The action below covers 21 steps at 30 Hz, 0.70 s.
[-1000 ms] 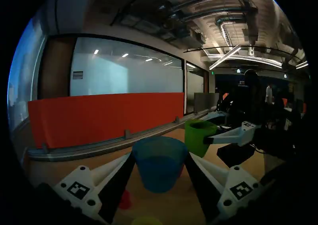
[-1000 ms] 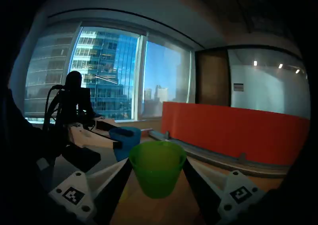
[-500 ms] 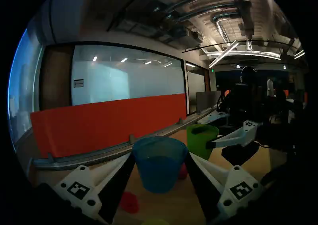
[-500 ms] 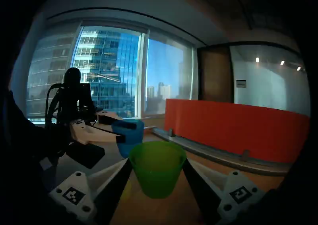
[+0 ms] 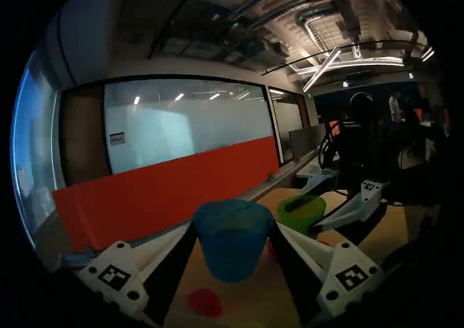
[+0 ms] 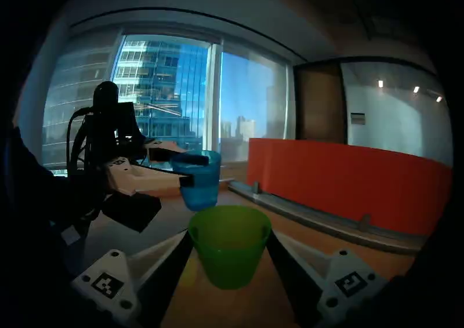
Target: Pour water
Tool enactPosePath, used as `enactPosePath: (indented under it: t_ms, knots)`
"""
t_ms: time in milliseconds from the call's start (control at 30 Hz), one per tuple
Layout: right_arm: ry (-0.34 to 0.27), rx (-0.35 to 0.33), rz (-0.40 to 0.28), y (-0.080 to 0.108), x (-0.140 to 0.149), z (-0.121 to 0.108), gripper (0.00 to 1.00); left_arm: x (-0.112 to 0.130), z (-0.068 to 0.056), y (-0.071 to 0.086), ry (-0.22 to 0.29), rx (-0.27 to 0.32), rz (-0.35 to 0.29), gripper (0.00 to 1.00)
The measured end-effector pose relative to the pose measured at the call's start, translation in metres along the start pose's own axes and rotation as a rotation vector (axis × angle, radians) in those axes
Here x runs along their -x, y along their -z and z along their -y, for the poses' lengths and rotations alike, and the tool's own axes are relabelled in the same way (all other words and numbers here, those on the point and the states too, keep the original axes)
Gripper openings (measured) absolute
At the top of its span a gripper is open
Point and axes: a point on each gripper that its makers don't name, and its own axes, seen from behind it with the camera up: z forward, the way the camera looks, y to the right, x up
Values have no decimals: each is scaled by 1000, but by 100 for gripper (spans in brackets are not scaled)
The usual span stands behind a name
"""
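Jaws around blue cup [image 5: 233,241], green cup [image 6: 230,244]

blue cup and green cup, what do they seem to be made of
The blue cup looks like thin translucent plastic, smooth and slightly glossy: a darker band inside, likely water, shows through its wall. The green cup seems the same kind of plastic, translucent with a thin rim, its wall glowing where light passes. Tinted glass cannot be ruled out.

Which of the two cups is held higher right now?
The blue cup, in the left claw; the green cup in the right claw sits lower.
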Motion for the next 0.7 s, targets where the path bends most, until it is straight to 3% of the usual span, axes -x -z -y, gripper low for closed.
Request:
enactPosePath:
  t_ms: [700]
  knots:
    - [-4,-62,25,-8,19,21,90,-22,3,-2,-214,-28,1,86]
